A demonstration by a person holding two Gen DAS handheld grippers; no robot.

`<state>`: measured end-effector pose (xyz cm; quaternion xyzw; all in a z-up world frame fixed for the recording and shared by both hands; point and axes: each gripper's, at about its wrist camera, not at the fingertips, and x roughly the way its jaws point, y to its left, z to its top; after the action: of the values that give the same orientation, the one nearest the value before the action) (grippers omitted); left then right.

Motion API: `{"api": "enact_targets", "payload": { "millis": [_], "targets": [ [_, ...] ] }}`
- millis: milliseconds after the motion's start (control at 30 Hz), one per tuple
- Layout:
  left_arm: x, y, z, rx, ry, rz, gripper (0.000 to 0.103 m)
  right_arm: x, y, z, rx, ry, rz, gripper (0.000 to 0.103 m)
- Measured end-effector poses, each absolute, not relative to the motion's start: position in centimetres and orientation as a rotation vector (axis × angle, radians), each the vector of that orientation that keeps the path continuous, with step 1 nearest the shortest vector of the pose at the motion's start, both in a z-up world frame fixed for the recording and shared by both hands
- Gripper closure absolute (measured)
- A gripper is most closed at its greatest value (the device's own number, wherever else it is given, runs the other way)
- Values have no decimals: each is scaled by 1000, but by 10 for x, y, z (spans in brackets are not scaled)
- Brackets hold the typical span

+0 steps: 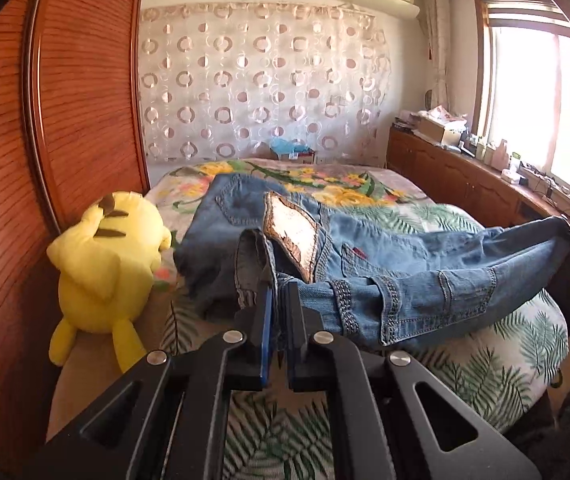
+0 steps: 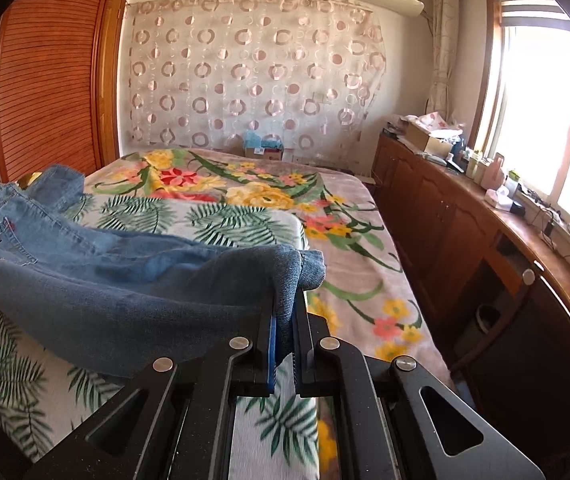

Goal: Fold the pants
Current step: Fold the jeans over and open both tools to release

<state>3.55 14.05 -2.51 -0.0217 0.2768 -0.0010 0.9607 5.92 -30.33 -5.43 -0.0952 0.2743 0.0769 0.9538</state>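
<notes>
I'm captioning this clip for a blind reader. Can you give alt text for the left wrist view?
The left gripper is shut on the waistband of blue jeans, lifted over a leaf-print bed. A yellow plush toy sits at left against a wooden wardrobe.

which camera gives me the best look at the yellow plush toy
The left wrist view: the yellow plush toy shows whole, leaning against the wooden wardrobe beside the jeans. The right wrist view doesn't show it at all.

No readable text anywhere from my cams; the patch (image 1: 291,236) and red tab (image 1: 359,254) on the jeans (image 1: 405,280) are too blurred.
</notes>
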Motion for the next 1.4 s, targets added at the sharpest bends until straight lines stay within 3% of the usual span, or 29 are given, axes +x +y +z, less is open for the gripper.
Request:
{"api": "enact_targets", "payload": {
  "millis": [333, 467, 533, 633, 733, 767, 800, 1400],
  "targets": [
    [33, 132, -54, -33, 658, 0, 96, 62, -321, -97, -115, 677, 172, 97],
    [32, 130, -48, -14, 661, 7, 91, 67, -329, -92, -70, 691, 180, 96],
    [30, 132, -45, -3, 657, 10, 83, 66, -332, -86, -69, 685, 175, 92],
    [29, 132, -39, 3, 642, 5, 58, 56, -331, -78, -80, 658, 167, 88],
    [34, 130, -38, 15, 648, -2, 40, 50, -330, -74, -79, 631, 156, 73],
    [37, 128, -38, 17, 649, -8, 28, 45, -328, -78, -76, 625, 159, 68],
    [38, 127, -39, 15, 648, -16, 24, 42, -326, -79, -76, 619, 164, 66],
    [97, 64, -58, 45, 684, -164, 24, 103, -318, -108, -25, 663, 225, 60]
  ]
}}
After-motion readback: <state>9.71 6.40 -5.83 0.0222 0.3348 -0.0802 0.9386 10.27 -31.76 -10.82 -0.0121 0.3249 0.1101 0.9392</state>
